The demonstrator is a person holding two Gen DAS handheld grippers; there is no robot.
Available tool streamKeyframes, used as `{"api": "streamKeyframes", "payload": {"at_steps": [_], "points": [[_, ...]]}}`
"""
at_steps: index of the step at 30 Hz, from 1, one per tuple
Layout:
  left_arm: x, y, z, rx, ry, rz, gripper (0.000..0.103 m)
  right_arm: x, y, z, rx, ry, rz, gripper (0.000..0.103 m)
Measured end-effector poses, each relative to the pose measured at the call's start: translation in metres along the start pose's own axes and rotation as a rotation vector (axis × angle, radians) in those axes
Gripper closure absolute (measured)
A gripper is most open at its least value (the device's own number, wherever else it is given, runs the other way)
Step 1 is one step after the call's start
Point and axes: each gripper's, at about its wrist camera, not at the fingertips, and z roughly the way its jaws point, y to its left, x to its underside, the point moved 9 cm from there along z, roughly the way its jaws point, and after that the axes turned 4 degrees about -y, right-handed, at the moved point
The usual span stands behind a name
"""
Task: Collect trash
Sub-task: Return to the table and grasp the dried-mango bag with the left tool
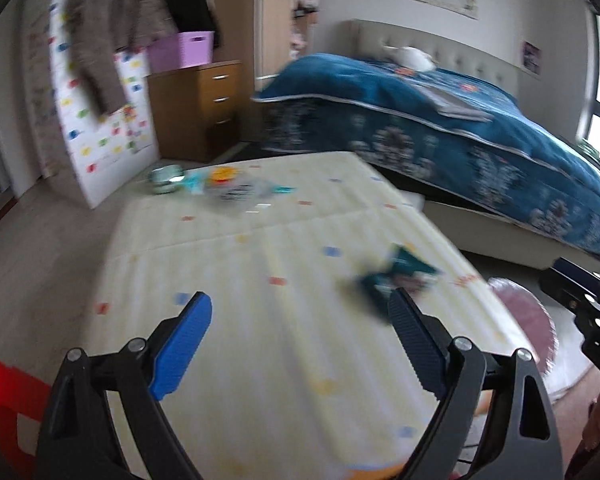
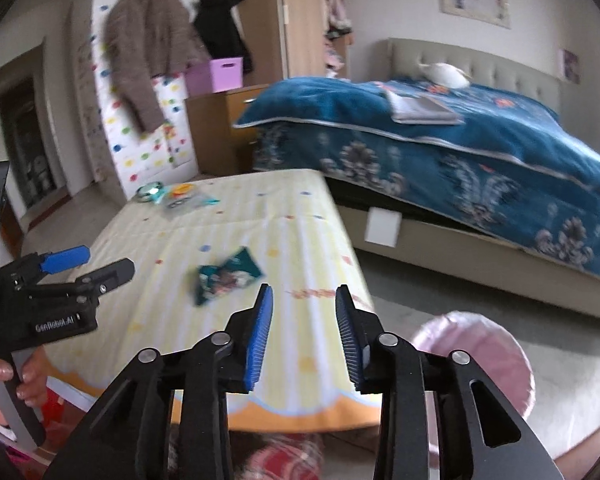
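While both views smear with blur, I could misjudge my reach across the mat (image 2: 260,216) and shove the teal wrapper (image 2: 226,276) at its middle instead of pinching it. Farther litter (image 2: 172,194) sits at the far left corner. My left gripper (image 1: 300,320) gapes wide, empty; my right gripper (image 2: 304,336) is partly open, holding nothing.

Wrapper (image 2: 226,278) on the mat (image 2: 236,248), mid-way along, nearer the right edge. Small clutter (image 2: 172,196) at the mat's far left corner. Bed (image 2: 440,148) to the right of the mat, book (image 2: 422,109) on top. Drawer unit (image 2: 220,128) behind the mat, box (image 2: 220,74) on it. Bin (image 2: 476,364) at the mat's near right corner.
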Motion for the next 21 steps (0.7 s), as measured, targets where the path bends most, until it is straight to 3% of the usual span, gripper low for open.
{"api": "streamKeyframes", "payload": {"at_steps": [8,14,21], "points": [[-0.022,0.069,0.050,-0.078,0.045,-0.095,0.007,-0.035,0.062,0.053,-0.039,0.002,-0.048,0.065],[-0.041,0.072,0.113,-0.079,0.113,-0.108,0.007,-0.050,0.079,0.089,-0.047,-0.007,-0.057,0.065],[-0.063,0.072,0.189,-0.111,0.183,-0.173,0.007,-0.060,0.069,0.119,-0.038,0.001,-0.057,0.065]]}}
